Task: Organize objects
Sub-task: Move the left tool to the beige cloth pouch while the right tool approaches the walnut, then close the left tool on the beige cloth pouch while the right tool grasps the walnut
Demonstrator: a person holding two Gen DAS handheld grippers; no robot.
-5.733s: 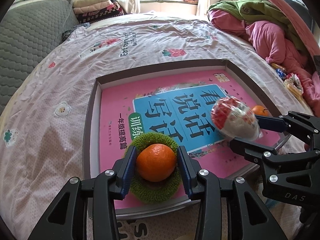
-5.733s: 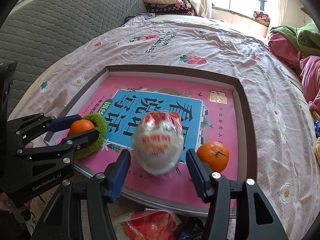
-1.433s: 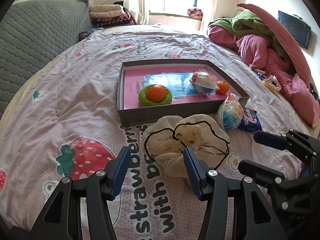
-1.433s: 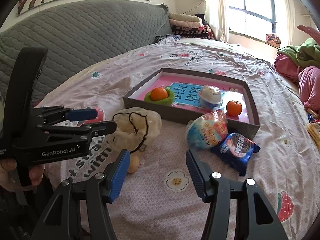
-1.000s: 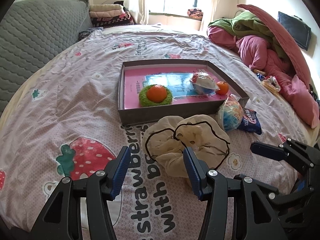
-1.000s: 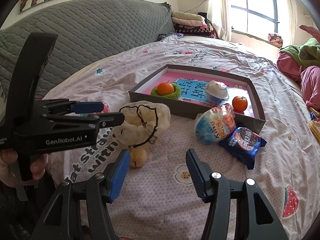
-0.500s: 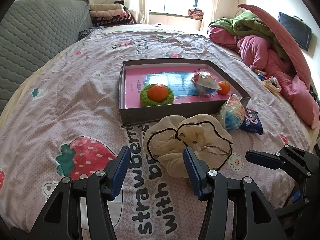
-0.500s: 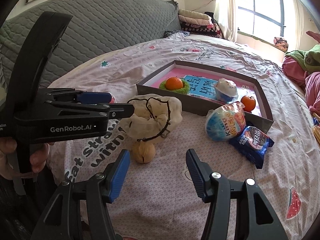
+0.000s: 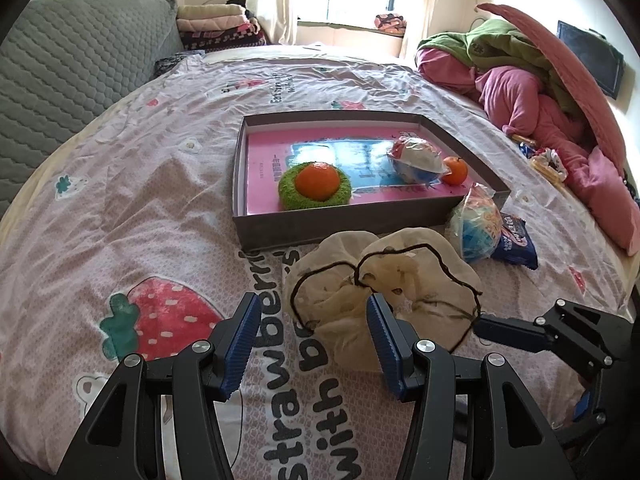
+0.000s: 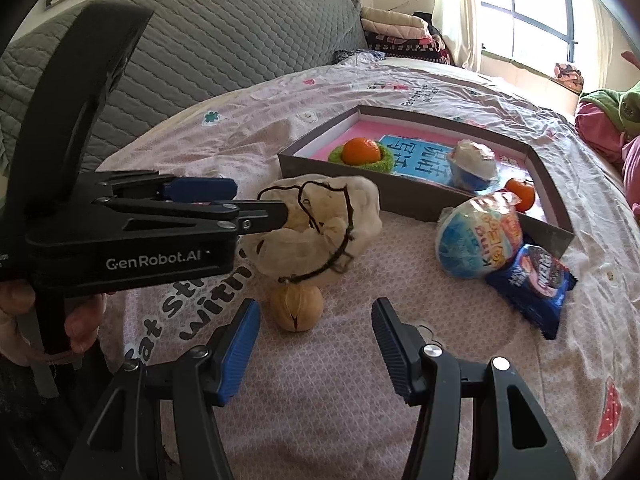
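A cream cloth pouch with a dark cord lies on the bed in front of the grey box. My left gripper is open, its right finger beside the pouch's near edge. A walnut-like nut lies just beyond my open right gripper, slightly left of the gap. In the box are an orange on a green scrubber, a wrapped toy egg and a small orange. A second wrapped egg and a blue snack packet lie outside it.
Pink and green bedding is piled along the bed's right side. A grey quilted headboard runs along the left, with folded blankets at the far end. A hand holds the left gripper, which crosses the right wrist view.
Seconds ago the grippers held an orange and an egg over the box; both now lie there. In the last second my right gripper sank toward the nut. The left barely moved.
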